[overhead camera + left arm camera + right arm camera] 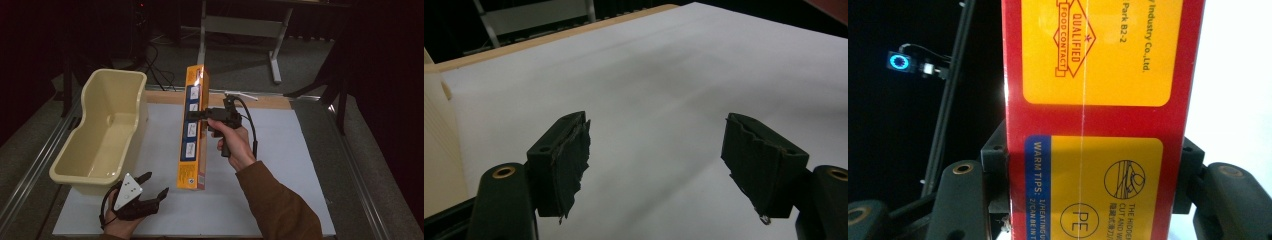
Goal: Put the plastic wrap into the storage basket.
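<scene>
Far left of the table [280, 200], along its left edge, sits a cream tub [107, 130], long axis running front to back, nothing seen inside. Just in front of the tub's near end, by the table's front-left corner, the left gripper [156, 186] rests low w/ its grey three-cornered plate on top; jaws wide apart, nothing btwn them. The left gripper view confirms: left gripper [656, 160] w/ both pads spread over bare white table surface [664, 75], tub wall at the picture's left edge. Mid-table, approx. centre, a long narrow orange box [192, 130] stands up on end, tilted a bit, lower end close to the surface; contact w/ the table can't be told. The right gripper [196, 116] clamps it across the narrow width at about mid-height, hand to the right of the box. In the right gripper view, the box [1098, 100] shows a red & yellow printed face, the right gripper [1095, 175] w/ a pad pressed on each side edge.
</scene>
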`<state>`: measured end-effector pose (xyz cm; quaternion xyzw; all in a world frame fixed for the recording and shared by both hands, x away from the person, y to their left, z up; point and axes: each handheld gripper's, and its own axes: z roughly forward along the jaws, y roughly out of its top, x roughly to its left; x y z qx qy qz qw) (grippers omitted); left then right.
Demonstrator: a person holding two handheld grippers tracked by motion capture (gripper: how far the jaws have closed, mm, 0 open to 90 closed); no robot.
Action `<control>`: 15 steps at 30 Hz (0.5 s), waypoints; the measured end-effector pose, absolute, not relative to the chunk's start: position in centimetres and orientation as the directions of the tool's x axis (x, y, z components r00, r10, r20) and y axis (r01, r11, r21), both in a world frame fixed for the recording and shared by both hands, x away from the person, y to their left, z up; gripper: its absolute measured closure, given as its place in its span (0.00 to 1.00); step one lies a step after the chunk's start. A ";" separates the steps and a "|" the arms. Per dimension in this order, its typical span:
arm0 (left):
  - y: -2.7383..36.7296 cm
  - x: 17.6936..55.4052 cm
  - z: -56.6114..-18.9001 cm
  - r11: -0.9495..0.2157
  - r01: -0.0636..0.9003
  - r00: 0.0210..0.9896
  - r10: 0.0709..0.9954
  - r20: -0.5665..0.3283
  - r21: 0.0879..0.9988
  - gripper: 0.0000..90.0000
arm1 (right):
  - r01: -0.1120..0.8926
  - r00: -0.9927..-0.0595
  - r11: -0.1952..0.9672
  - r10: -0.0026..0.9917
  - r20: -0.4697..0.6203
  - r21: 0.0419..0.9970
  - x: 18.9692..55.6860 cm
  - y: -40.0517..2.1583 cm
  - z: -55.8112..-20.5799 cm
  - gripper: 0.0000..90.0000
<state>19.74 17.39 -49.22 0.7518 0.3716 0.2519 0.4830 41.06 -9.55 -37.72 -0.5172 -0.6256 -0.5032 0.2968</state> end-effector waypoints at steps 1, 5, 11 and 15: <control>17.4 19.7 -49.2 -0.257 0.315 0.597 0.802 0.020 0.913 0.30 | 0.946 -0.288 -0.047 0.343 0.894 0.322 41.1 -9.3 -37.5 0.44; 17.4 19.8 -49.2 -0.256 0.314 0.598 0.801 0.019 0.914 0.30 | 0.950 -0.271 -0.064 0.315 0.910 0.306 41.6 -8.4 -36.9 0.44; 17.3 19.8 -49.2 -0.259 0.311 0.602 0.798 0.021 0.914 0.30 | 0.951 -0.245 -0.112 0.289 0.925 0.287 42.8 -7.4 -36.6 0.44; 17.4 19.8 -49.2 -0.251 0.311 0.602 0.798 0.014 0.917 0.30 | 0.950 -0.239 -0.123 0.300 0.924 0.286 43.4 -6.8 -36.6 0.44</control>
